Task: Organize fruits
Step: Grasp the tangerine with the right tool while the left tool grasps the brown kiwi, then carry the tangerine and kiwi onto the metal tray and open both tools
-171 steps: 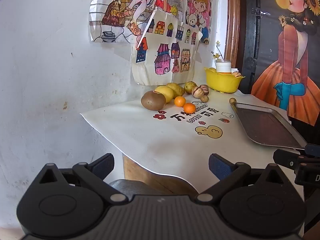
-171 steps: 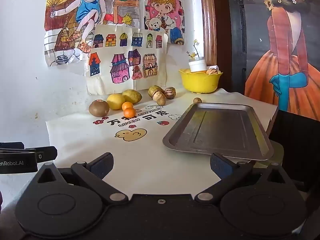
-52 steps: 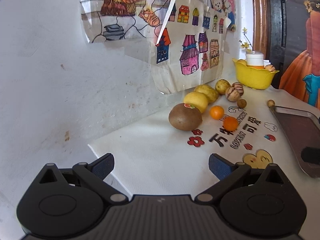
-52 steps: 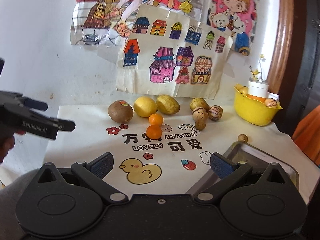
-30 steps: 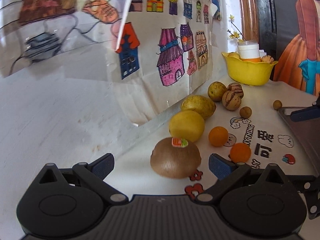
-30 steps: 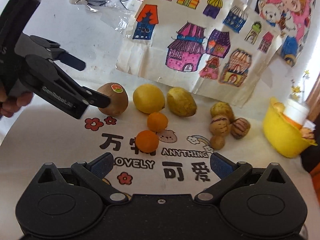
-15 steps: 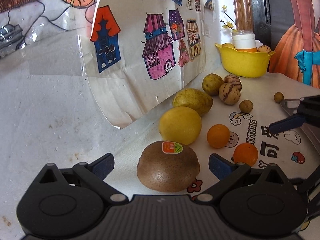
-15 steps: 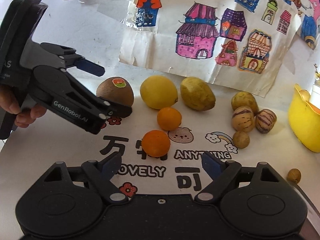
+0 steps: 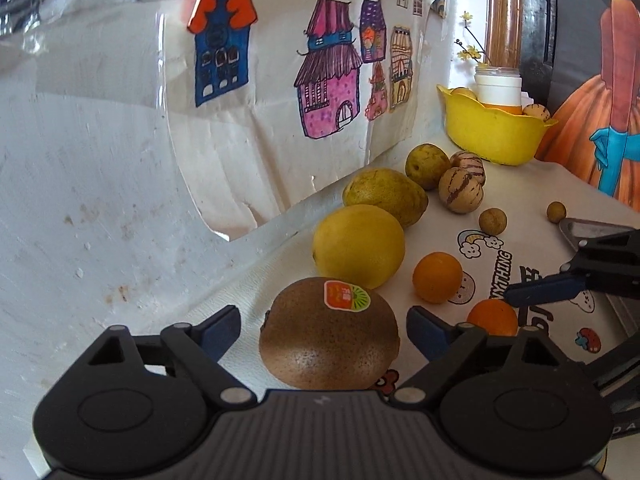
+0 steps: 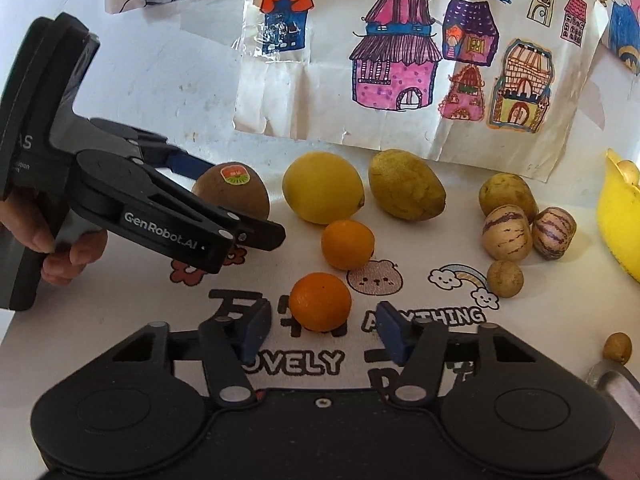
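A brown kiwi (image 9: pixel 329 332) with a sticker lies between the fingers of my left gripper (image 9: pixel 324 330), which is open around it with small gaps on both sides. In the right wrist view the kiwi (image 10: pixel 232 192) sits between the left gripper's fingers (image 10: pixel 256 236). My right gripper (image 10: pixel 320 330) is open, its fingers either side of a small orange (image 10: pixel 320 302), apart from it. A second small orange (image 10: pixel 347 245), a yellow lemon (image 10: pixel 322 187) and a greenish lemon (image 10: pixel 405 186) lie behind.
Striped and tan small fruits (image 10: pixel 507 232) lie to the right, with loose longans (image 10: pixel 505 279). A yellow bowl (image 9: pixel 492 132) with a white jar stands at the back right. A metal tray's corner (image 10: pixel 612 380) is at the right. The paper-covered wall is close behind the fruit.
Both grippers moved forward. The left gripper's fingers now flank the kiwi and have narrowed a little. The right gripper's fingers closed in around the near orange.
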Motion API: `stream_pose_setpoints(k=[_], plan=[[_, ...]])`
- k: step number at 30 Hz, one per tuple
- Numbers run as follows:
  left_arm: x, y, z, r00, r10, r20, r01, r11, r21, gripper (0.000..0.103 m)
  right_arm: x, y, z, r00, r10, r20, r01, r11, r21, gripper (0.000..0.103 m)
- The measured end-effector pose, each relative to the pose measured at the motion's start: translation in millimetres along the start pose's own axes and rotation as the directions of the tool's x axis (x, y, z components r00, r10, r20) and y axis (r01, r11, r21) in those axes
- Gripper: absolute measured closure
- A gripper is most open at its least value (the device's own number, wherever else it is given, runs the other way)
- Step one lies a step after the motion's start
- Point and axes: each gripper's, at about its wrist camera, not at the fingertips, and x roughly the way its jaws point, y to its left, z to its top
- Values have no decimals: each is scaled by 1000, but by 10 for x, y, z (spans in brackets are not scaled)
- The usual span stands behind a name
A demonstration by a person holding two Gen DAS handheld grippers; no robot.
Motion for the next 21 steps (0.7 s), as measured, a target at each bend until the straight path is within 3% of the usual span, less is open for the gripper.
stream_pose_setpoints(k=[8,12,21], plan=[[-2,52,-11,999,-37,1,37,999,-38,33,28,12,8,1000,17,18,-17,1000,-2,61],[-23,4,-10,1000,-19,-7,18,1000,-24,34,18,-10,5,1000,10,18,-10,1000,9,67],[-147,-207,85,1000,-28,6,28,999,-45,35,-369,-250,-140,999,-18,38,14,994,105,67]])
